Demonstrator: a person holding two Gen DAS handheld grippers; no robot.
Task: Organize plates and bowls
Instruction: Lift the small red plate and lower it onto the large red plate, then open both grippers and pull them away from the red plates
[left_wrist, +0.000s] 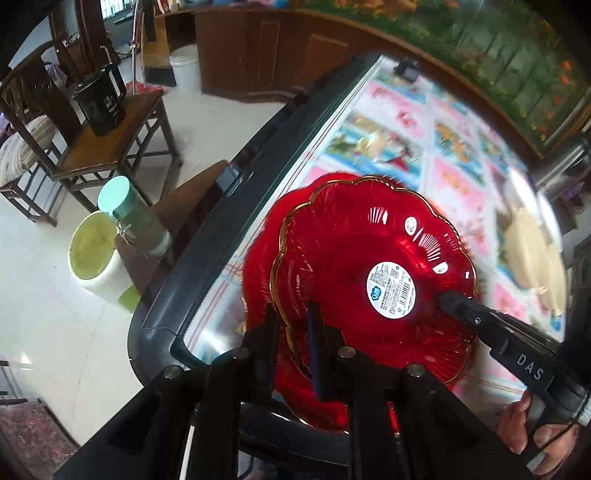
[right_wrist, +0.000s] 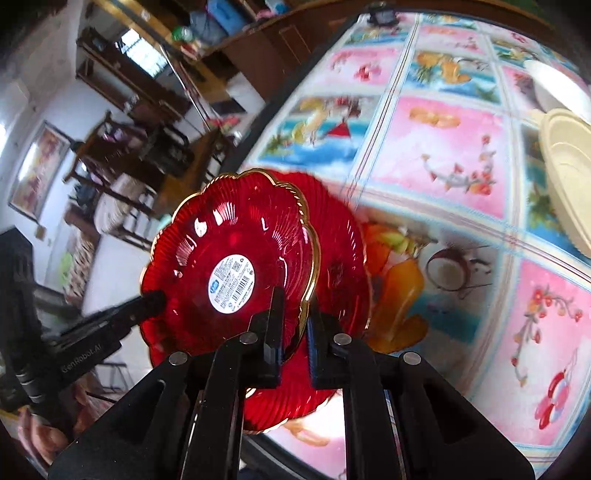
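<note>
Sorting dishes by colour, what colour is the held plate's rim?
Gold, on a red plate; clearest in the right wrist view.

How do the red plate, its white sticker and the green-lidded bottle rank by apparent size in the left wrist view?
1. red plate, by far the largest
2. green-lidded bottle, though it stands farther from the camera, so its true size is unsure
3. white sticker

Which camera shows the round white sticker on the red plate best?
The left wrist view: the sticker on the red plate faces the camera, large and unobstructed. The right wrist view shows it smaller and slanted.
</note>
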